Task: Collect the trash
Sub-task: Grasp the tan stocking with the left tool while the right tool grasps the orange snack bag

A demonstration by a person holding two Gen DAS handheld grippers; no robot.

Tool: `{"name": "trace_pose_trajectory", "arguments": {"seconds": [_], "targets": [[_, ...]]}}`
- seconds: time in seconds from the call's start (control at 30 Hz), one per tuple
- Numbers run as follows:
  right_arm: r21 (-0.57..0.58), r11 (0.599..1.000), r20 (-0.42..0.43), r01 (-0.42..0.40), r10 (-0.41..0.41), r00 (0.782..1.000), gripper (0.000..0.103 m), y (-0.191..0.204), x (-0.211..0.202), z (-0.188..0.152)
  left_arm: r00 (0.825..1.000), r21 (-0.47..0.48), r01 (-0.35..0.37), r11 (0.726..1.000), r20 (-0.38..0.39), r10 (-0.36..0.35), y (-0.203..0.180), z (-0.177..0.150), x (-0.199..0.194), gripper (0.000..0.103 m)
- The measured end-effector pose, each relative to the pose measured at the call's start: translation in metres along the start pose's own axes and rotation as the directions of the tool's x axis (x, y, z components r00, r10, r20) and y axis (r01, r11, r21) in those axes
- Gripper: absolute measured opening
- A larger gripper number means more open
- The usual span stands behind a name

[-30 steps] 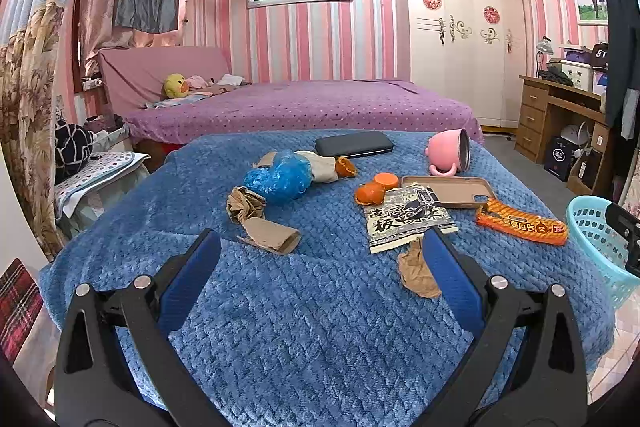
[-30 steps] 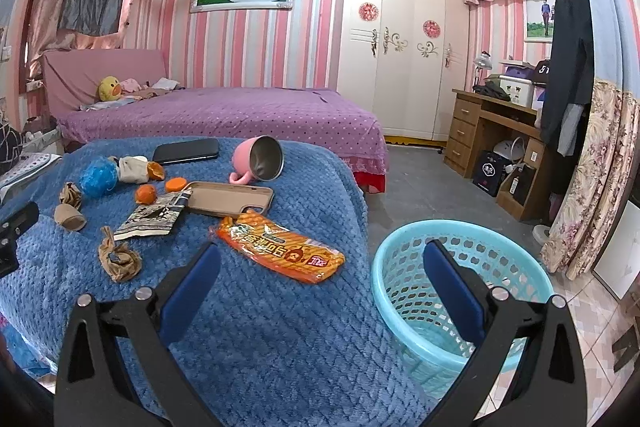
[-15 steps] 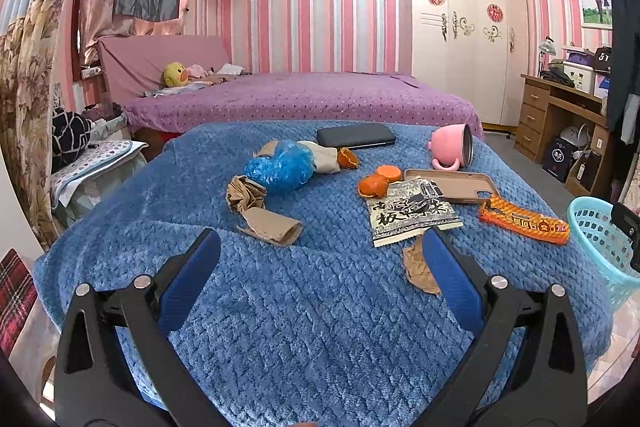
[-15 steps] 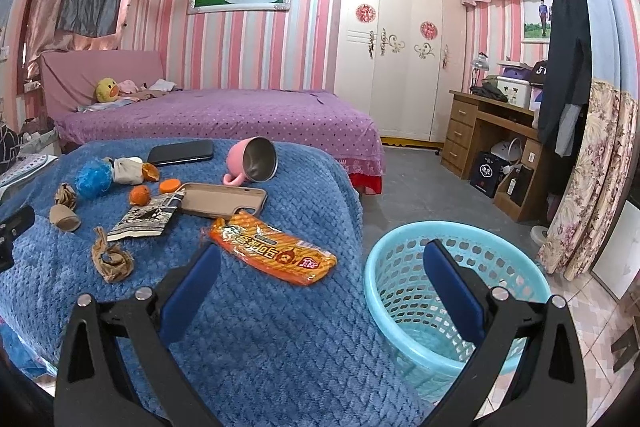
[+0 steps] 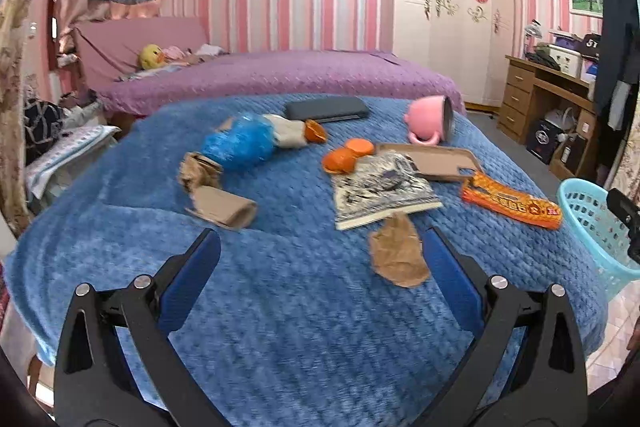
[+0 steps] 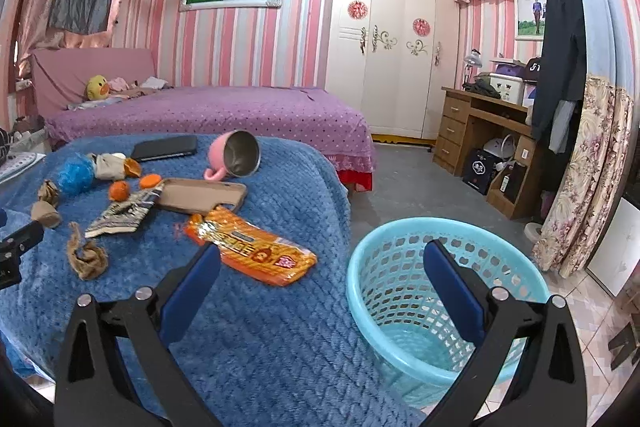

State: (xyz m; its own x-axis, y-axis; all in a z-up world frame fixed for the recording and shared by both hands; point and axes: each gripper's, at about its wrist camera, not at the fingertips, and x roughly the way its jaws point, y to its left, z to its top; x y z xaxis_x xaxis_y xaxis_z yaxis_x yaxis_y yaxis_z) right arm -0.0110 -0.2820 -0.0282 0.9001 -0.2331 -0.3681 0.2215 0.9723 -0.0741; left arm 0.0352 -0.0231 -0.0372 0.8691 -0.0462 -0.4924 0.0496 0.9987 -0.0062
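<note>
Trash lies on a blue blanket [image 5: 280,307]: a crumpled brown paper [image 5: 398,257], a brown paper roll [image 5: 222,205], a blue plastic bag [image 5: 238,145], orange peels [image 5: 340,159], a black-and-white wrapper [image 5: 380,189] and an orange snack packet [image 5: 512,205]. My left gripper [image 5: 320,275] is open and empty above the blanket, the crumpled paper just inside its right finger. My right gripper [image 6: 320,279] is open and empty, between the snack packet [image 6: 252,247] and the turquoise basket [image 6: 440,295] on the floor.
A pink mug [image 5: 430,117] on its side, a tan phone case [image 5: 432,159] and a black case [image 5: 326,109] lie among the trash. A purple bed [image 6: 220,115], white wardrobe [image 6: 392,67] and wooden desk [image 6: 480,131] stand behind.
My left gripper has moved forward and a little right over the blanket, so the crumpled paper is closer. My right gripper has shifted slightly nearer the snack packet and basket.
</note>
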Motion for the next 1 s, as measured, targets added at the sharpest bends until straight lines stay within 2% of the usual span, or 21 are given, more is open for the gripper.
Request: {"name": "trace_pose_trajectory", "arguments": {"seconds": [0.13,0.33,0.5,0.6,0.67,0.73,0.9,1.0], "targets": [[0.040,0.999,-0.043,-0.013,0.015,0.999,0.099,-0.012,0.012,-0.005,0.999,0.020,0.002,1.000,-0.032,-0.001,-0.015,-0.004,0.019,0.098],[0.063,0.998,-0.110,0.009,-0.002,0.994,0.099,-0.024,0.028,-0.012,0.996,-0.008,0.044,0.999,-0.082,-0.044,-0.023,-0.007,0.041,0.097],[0.071,0.997,-0.111,-0.010,0.018,0.994,0.099,-0.032,0.035,-0.004,0.988,-0.030,0.087,0.996,-0.122,-0.090,-0.032,-0.008,0.056,0.096],[0.055,0.998,-0.100,-0.038,0.043,0.994,0.099,-0.030,0.043,0.010,0.984,0.017,0.101,0.995,-0.148,-0.098,-0.044,-0.011,0.063,0.079],[0.027,0.999,-0.101,-0.046,0.049,0.994,0.099,-0.023,0.053,0.019,0.981,0.051,0.116,0.992,-0.161,-0.106,-0.052,-0.013,0.065,0.059],[0.012,0.998,-0.117,-0.061,0.062,0.991,0.099,-0.014,0.068,0.024,0.980,0.081,0.123,0.989,-0.168,-0.109,-0.058,-0.014,0.065,0.047],[-0.025,0.997,-0.161,-0.075,0.070,0.984,0.099,0.007,0.093,0.008,0.988,0.109,0.090,0.990,-0.134,-0.075,-0.057,-0.011,0.059,0.045],[-0.023,0.994,-0.209,-0.105,0.097,0.973,0.098,0.013,0.104,-0.004,0.992,0.076,0.060,0.995,-0.116,-0.051,-0.042,-0.006,0.056,0.045]]}}
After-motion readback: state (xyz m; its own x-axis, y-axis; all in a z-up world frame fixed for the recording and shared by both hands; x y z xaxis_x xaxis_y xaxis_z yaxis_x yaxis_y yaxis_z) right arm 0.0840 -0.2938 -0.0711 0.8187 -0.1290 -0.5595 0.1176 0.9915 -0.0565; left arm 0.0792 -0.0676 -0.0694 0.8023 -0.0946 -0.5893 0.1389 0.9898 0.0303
